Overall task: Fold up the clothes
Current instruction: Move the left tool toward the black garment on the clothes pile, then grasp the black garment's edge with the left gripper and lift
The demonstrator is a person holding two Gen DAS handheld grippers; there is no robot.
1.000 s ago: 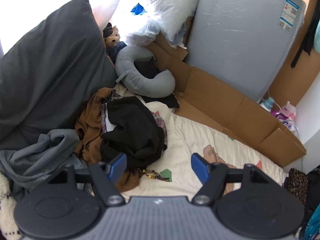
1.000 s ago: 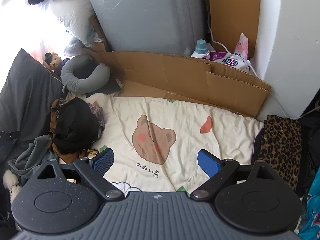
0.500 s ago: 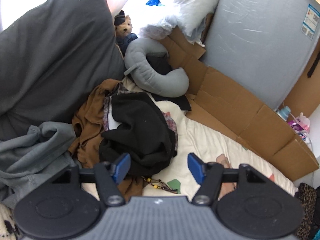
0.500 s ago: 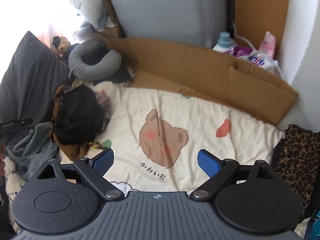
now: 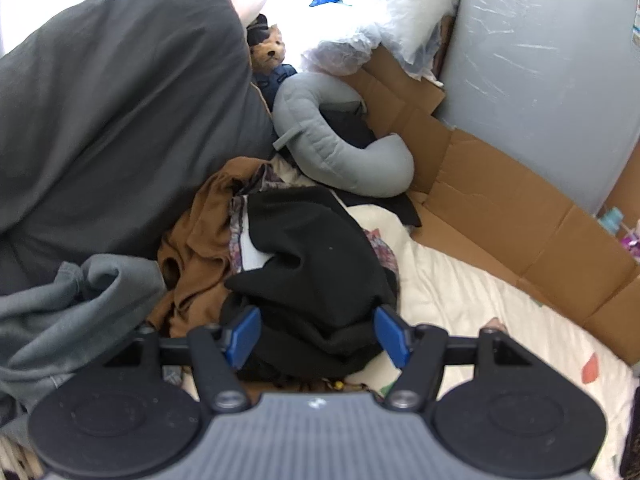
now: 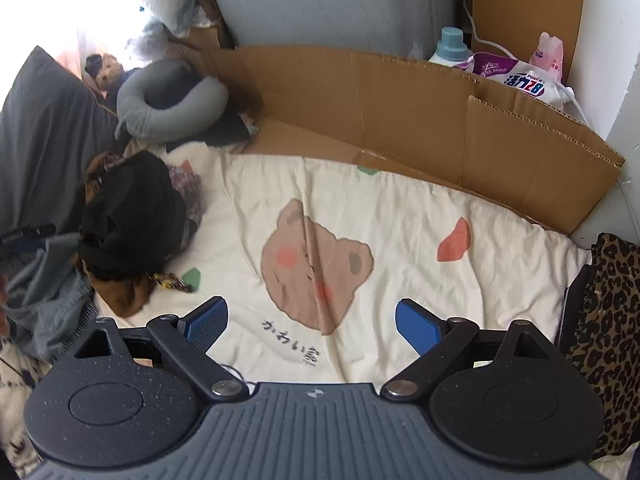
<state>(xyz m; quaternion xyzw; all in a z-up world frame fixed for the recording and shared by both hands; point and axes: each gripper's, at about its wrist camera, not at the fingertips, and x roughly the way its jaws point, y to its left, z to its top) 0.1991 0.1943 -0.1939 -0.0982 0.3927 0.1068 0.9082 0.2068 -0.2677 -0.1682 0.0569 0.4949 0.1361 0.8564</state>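
**Gripper positions over the clothes pile**

Left gripper (image 5: 318, 332): jaws apart, having just narrowed slightly; the black garment (image 5: 316, 264) lies between and just beyond the pads, not visibly pinched. Brown garment (image 5: 196, 248) lies beyond the left pad. Right gripper (image 6: 312, 320): jaws wide, empty, over the bear-print sheet (image 6: 400, 216); pile far left of its jaws.

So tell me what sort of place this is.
Most likely a bedroom, with clothes heaped on a bed: a cream bear-print bedsheet, a big grey pillow, a neck pillow and a teddy bear. A wrapped mattress leans behind.
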